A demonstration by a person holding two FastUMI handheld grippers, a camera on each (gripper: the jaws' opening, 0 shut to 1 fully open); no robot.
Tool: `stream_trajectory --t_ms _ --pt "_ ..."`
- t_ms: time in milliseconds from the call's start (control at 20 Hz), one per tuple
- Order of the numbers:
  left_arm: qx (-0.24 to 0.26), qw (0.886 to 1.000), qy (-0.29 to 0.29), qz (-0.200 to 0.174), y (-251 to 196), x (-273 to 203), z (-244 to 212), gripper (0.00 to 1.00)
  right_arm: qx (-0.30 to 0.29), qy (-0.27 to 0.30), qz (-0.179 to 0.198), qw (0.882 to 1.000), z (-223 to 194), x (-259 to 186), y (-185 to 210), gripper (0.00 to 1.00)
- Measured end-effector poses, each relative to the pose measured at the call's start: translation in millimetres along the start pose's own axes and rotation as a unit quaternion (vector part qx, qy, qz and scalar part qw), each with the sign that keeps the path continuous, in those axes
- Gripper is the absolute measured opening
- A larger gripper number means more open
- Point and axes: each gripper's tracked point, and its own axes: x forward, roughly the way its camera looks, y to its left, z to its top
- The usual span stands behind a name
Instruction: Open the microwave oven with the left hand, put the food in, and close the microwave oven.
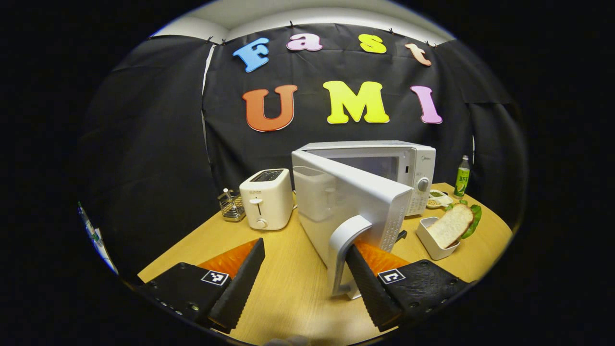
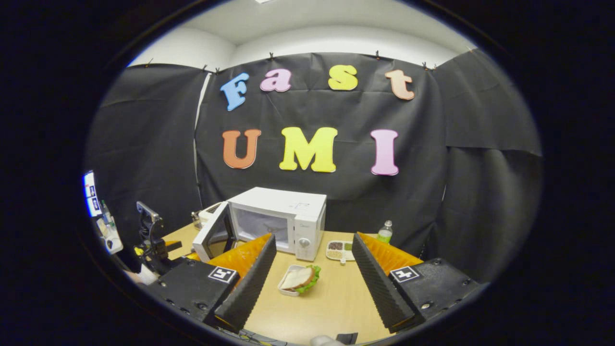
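The white microwave stands mid-table with its door swung partly open toward me. The door's handle lies between my left gripper's fingers, against the inner face of the right-hand finger. The left gripper is open and only that one finger is near the handle. The food, a slice of bread with lettuce in a white dish, sits to the right of the microwave. In the right gripper view the dish lies ahead between the fingers, farther off, and the right gripper is open and holds nothing. The microwave shows its door ajar.
A white toaster and a small wire rack stand left of the microwave. A green bottle and a small divided dish of seeds sit at the back right. The left gripper's mount appears at the table's left edge.
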Motion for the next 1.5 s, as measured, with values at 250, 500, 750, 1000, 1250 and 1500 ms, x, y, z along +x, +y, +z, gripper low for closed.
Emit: stream_trajectory --t_ms 250,500,750,1000,1250,1500 --pt "-0.022 1.000 0.017 0.014 41 -6 -9 0.96 0.005 0.008 -0.005 1.000 -10 11 2 0.93" --pt "0.011 1.000 0.009 0.019 66 -21 -10 0.97 0.014 0.027 -0.010 0.999 -32 28 4 1.00" --pt "0.021 0.998 0.020 0.046 102 -29 -17 0.97 0.017 0.044 -0.013 0.999 -53 53 -6 1.00" --pt "0.006 0.999 0.010 0.043 93 -48 -1 0.97 0.061 0.116 0.014 0.991 -109 99 -25 0.93" --pt "-0.008 0.999 -0.012 0.031 58 -65 34 0.97 0.135 0.201 0.040 0.970 -173 161 -45 0.95" --pt "-0.009 0.999 -0.023 0.034 13 -76 70 0.97 0.208 0.288 0.110 0.928 -222 207 -31 0.79"
